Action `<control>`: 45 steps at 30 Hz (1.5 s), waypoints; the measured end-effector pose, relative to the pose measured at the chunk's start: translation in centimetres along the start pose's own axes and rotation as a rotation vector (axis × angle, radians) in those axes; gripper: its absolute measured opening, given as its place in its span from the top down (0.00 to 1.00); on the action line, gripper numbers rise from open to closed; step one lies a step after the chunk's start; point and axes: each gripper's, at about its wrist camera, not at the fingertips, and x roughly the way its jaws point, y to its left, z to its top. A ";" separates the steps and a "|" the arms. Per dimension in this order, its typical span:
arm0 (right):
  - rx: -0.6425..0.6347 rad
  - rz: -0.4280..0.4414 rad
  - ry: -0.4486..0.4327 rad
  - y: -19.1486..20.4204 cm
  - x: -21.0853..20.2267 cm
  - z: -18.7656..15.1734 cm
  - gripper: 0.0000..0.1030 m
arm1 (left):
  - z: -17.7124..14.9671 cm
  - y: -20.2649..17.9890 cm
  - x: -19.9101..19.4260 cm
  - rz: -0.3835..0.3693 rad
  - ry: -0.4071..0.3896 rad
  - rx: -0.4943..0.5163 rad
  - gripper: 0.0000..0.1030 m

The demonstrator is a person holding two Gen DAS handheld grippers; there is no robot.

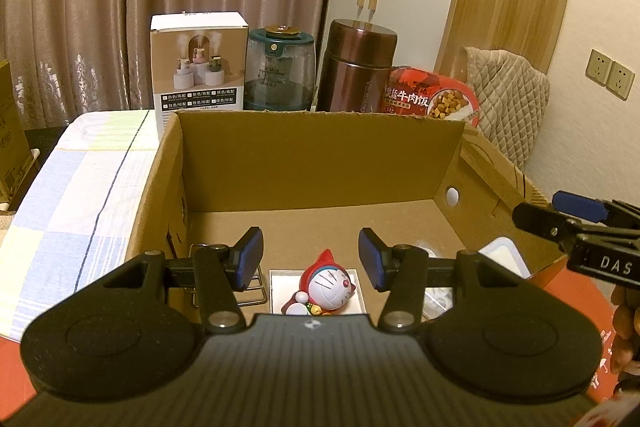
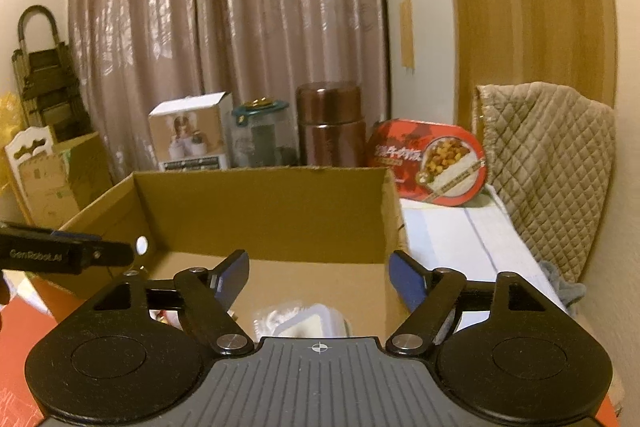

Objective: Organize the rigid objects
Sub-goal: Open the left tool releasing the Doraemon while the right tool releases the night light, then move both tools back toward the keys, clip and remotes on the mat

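An open cardboard box (image 1: pixel 320 151) stands on the table in front of both grippers. A red-hooded cat figurine (image 1: pixel 326 287) lies on a white square card (image 1: pixel 358 293) on the box floor. My left gripper (image 1: pixel 311 259) hangs open above the figurine, its pads clear of it. Left of the figurine lies a wire rack (image 1: pixel 256 293). At the box's right side sits a white lidded container (image 2: pixel 308 323) beside a clear plastic packet (image 2: pixel 276 317). My right gripper (image 2: pixel 320 279) is open over that corner, with nothing between its fingers.
Behind the box stand a white product carton (image 1: pixel 198 63), a teal glass jar (image 1: pixel 280 67), a brown flask (image 1: pixel 358 63) and a red meal pack (image 1: pixel 434 99). A quilted cushion (image 1: pixel 508 99) leans at the right. A checked cloth (image 1: pixel 80 187) covers the table's left.
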 end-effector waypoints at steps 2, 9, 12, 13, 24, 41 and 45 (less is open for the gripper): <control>0.009 -0.001 0.001 -0.2 0.0 0.1 0.27 | 0.0 0.0 0.0 -0.001 0.000 0.000 0.54; 0.002 -0.004 0.005 0.0 0.1 0.3 0.27 | 0.0 0.0 -0.1 -0.002 0.001 0.002 0.54; 0.003 -0.007 0.004 -0.2 0.2 0.4 0.27 | 0.1 0.0 -0.1 -0.002 0.001 0.001 0.54; 0.004 -0.008 0.003 -0.2 0.2 0.4 0.27 | 0.1 0.0 -0.1 -0.002 0.001 0.002 0.54; -0.002 -0.008 -0.009 -0.1 -0.1 0.5 0.27 | 0.3 -0.1 -0.4 -0.004 -0.001 0.002 0.54; -0.017 -0.048 -0.137 -0.4 -7.2 -0.7 0.27 | -1.1 -2.0 -7.2 0.026 -0.129 0.057 0.52; -0.008 -0.065 -0.077 -0.5 -9.2 -3.2 0.27 | -4.2 -2.7 -9.4 0.025 -0.107 0.063 0.50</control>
